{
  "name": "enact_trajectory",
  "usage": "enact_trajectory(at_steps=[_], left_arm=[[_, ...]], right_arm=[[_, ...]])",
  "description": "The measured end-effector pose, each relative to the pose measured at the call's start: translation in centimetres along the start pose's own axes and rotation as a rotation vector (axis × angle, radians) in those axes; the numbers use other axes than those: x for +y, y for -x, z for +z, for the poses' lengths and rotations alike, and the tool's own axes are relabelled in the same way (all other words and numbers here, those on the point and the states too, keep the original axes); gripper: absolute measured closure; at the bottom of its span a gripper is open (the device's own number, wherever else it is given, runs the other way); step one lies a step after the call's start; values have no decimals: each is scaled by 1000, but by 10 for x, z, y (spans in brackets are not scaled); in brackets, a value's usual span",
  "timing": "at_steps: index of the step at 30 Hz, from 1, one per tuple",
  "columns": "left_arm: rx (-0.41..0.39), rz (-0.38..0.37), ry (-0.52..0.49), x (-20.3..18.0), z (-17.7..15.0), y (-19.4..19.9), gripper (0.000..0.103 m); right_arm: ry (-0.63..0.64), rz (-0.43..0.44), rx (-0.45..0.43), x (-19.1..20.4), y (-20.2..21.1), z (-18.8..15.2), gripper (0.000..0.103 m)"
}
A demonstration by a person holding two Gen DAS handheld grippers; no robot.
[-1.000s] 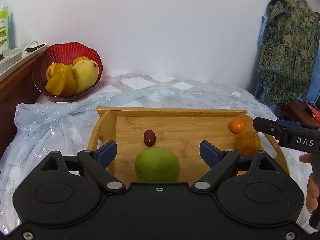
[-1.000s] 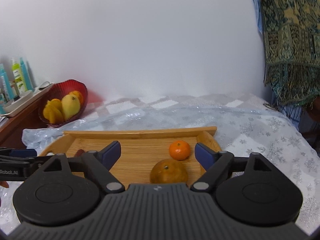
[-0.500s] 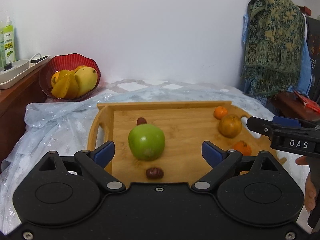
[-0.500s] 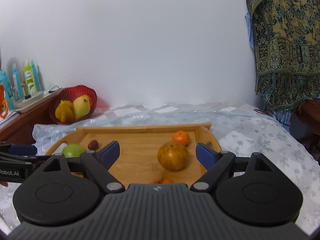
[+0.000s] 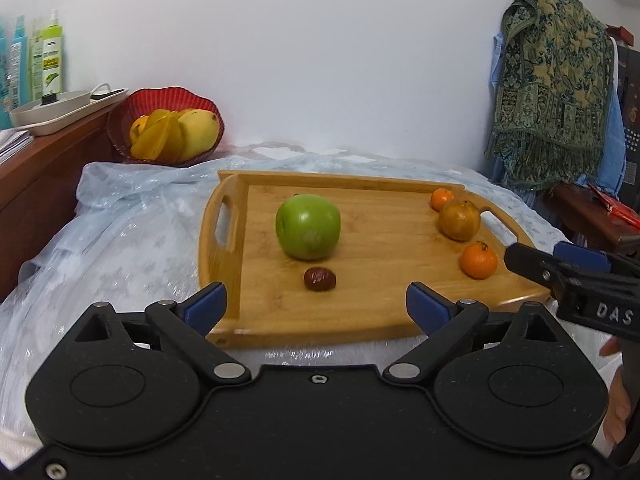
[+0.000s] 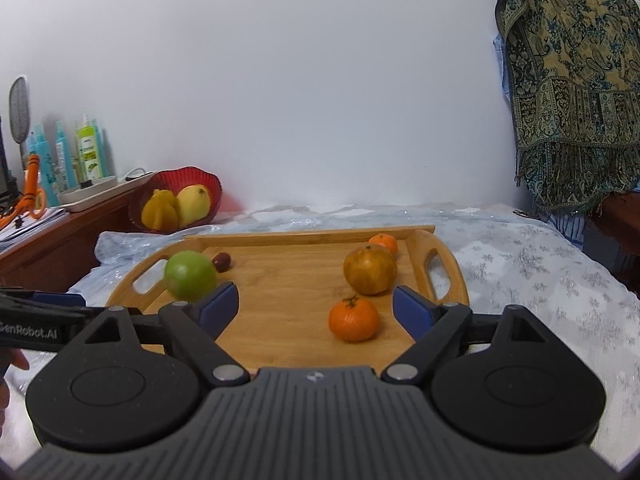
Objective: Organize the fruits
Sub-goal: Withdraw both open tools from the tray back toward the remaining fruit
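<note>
A wooden tray (image 5: 380,308) lies on the bed. On it are a green apple (image 5: 308,226), a dark red date (image 5: 319,279), a brownish orange fruit (image 5: 459,219) and two mandarins (image 5: 478,260). My left gripper (image 5: 316,304) hovers at the tray's near edge; its jaws are opening with nothing between them. In the right wrist view my right gripper (image 6: 316,302) is open and empty, just short of the near mandarin (image 6: 354,319), with the brownish fruit (image 6: 370,268) behind and the apple (image 6: 190,275) to the left.
A red bowl (image 5: 168,96) with a mango and yellow fruit stands at the back left, beside a wooden cabinet (image 5: 36,184) carrying bottles and a dish. A patterned cloth (image 5: 556,92) hangs at the right. A shiny bedcover (image 6: 540,272) surrounds the tray.
Both grippers have drawn back from the tray. The apple, which sat between the left fingers, now lies well ahead of them. The date and a near mandarin have come into view.
</note>
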State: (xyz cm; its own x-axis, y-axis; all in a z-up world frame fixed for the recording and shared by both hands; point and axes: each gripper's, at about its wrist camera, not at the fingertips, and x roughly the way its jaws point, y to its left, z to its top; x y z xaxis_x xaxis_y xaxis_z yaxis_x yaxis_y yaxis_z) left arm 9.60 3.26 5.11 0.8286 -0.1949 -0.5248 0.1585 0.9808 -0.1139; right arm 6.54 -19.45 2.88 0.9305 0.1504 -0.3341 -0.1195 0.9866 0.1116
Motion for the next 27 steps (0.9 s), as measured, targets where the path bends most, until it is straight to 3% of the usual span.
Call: enact_trajectory(at_steps=[11, 21, 23, 27], left_arm=[[0, 20, -11, -2, -35, 25, 5], [9, 3, -67, -12, -57, 35, 5], [15, -1, -82, -13, -60, 36, 7], [36, -13, -92, -13, -65, 38, 23]], right_arm=[[17, 31, -46, 16, 42, -34, 6], [47, 37, -15, 28, 61, -58, 6], [53, 37, -10, 29, 64, -61, 6], [51, 43, 4, 32, 69, -68, 6]])
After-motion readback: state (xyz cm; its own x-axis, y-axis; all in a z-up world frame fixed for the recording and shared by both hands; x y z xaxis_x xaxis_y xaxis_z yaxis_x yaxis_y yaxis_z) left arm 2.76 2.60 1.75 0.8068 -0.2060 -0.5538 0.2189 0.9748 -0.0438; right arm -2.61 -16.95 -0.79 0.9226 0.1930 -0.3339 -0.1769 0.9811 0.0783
